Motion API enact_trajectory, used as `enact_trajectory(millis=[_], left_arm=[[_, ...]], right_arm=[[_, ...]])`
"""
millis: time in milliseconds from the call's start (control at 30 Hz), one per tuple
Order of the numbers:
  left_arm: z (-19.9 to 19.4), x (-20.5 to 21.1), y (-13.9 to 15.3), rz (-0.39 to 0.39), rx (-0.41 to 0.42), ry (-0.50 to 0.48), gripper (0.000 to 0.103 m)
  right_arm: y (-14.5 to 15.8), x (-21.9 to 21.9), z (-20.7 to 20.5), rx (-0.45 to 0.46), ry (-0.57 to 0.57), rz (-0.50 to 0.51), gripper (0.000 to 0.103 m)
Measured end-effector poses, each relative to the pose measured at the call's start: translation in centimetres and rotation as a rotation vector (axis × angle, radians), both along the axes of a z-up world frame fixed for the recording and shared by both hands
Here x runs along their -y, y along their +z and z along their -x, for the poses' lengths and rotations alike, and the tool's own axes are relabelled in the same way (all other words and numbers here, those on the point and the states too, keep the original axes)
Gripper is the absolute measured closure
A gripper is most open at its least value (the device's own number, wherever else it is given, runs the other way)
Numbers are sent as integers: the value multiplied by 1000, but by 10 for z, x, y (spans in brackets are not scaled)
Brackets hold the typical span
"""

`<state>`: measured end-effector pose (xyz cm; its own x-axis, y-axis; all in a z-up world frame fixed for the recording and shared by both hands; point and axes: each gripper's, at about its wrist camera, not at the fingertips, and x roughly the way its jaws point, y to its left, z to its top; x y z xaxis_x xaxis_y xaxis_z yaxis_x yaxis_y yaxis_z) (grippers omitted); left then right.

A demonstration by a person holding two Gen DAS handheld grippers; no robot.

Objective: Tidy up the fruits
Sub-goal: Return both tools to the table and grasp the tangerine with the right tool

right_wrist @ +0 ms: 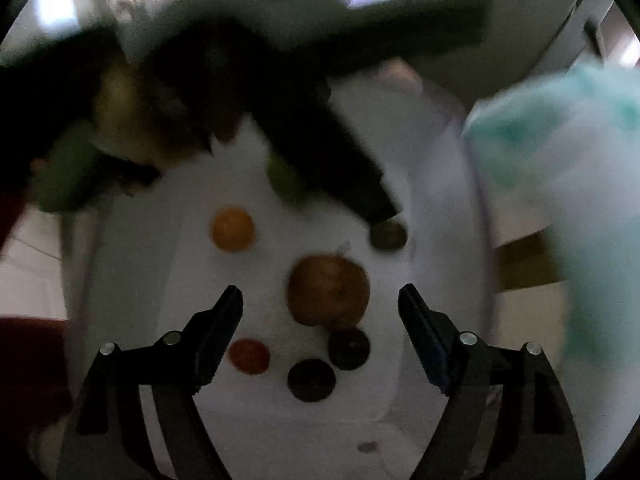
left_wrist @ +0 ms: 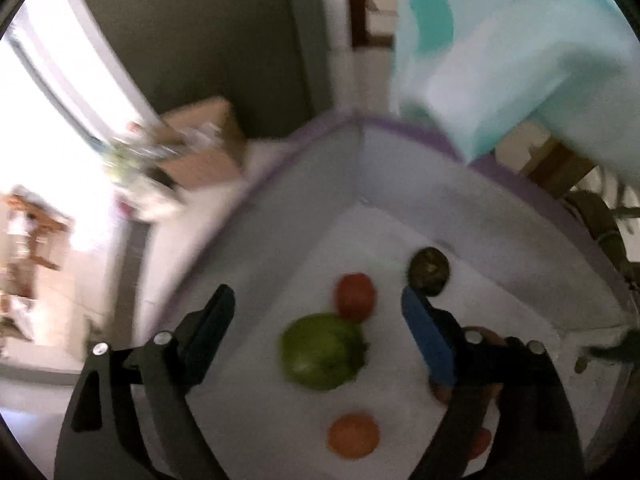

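Nearest in the left wrist view, the left tool [left_wrist: 318, 304] stands wide open over a white bin with purple-trimmed walls [left_wrist: 404, 160], with nothing between its dark fingers. Under it on the white floor of the bin lie a small round orange fruit [left_wrist: 353, 435], then a large green round fruit [left_wrist: 322, 352] touching a red round fruit [left_wrist: 355, 296], and farther right a dark round fruit [left_wrist: 429, 270] just beside the right finger's tip. Beyond the bin are a brown cardboard box [left_wrist: 204, 140] and a pale turquoise cloth [left_wrist: 500, 52].

In the blurred right wrist view, the right tool [right_wrist: 320, 300] is also spread wide and empty. Two dark round fruits [right_wrist: 311, 379] and a small red fruit [right_wrist: 249, 356] lie nearest, then a large brown round fruit [right_wrist: 328, 291], with an orange fruit [right_wrist: 233, 228] farther off.
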<state>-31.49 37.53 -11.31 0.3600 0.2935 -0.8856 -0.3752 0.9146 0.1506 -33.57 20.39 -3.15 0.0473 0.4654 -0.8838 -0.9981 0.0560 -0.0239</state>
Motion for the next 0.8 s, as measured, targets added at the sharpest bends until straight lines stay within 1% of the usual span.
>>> enact_trajectory(millis=[33,67,100,133,167,200,233,267,300,333,400,433,467,500,533,567,600,667,733,767,800], left_arm=[[3,1,13,-29,16,18,13],[14,4,30,-73,50,63,12],[20,8,47,-114,82,110,12],[20,10,64,-152,109,141,12],[22,19,90,-194,157,155,11],[19,28,112,-218,211,147,10],[13,37,129,-230,255,135,8],[8,55,154,-234,331,108,3],[2,71,173,-217,396,73,2],[-10,95,194,-174,477,12,2],[-36,135,212,-96,550,-94,2],[-54,157,216,-36,570,-171,2],[-82,186,217,53,570,-276,2],[-108,210,214,112,556,-340,2],[-129,226,209,147,545,-376,2],[-160,251,200,195,527,-422,2],[-188,269,192,229,506,-448,2],[-241,300,175,291,469,-465,2],[-278,317,165,330,450,-467,2],[-305,326,159,350,444,-456,2],[-318,334,153,360,443,-445,2]], right_arm=[[19,8,-2,-17,-4,-54,25],[47,29,-8,-30,-13,-140,23],[67,37,-6,-25,-26,-202,21],[85,51,-12,-10,-51,-268,17],[101,66,-20,12,-88,-330,15],[117,92,-35,33,-149,-397,15],[127,110,-48,41,-204,-432,15],[134,128,-62,51,-265,-459,15],[140,152,-84,74,-348,-481,15],[143,182,-94,94,-428,-493,15],[138,226,-134,101,-599,-506,15],[138,248,-152,95,-681,-508,15],[133,273,-173,86,-779,-504,15],[129,287,-188,80,-837,-500,15],[124,302,-199,74,-890,-498,15],[118,321,-213,64,-939,-496,15],[111,337,-231,46,-995,-486,15],[95,368,-270,14,-1097,-451,15],[79,376,-308,14,-1139,-421,15],[69,378,-325,19,-1154,-403,15],[63,383,-346,16,-1174,-378,15]])
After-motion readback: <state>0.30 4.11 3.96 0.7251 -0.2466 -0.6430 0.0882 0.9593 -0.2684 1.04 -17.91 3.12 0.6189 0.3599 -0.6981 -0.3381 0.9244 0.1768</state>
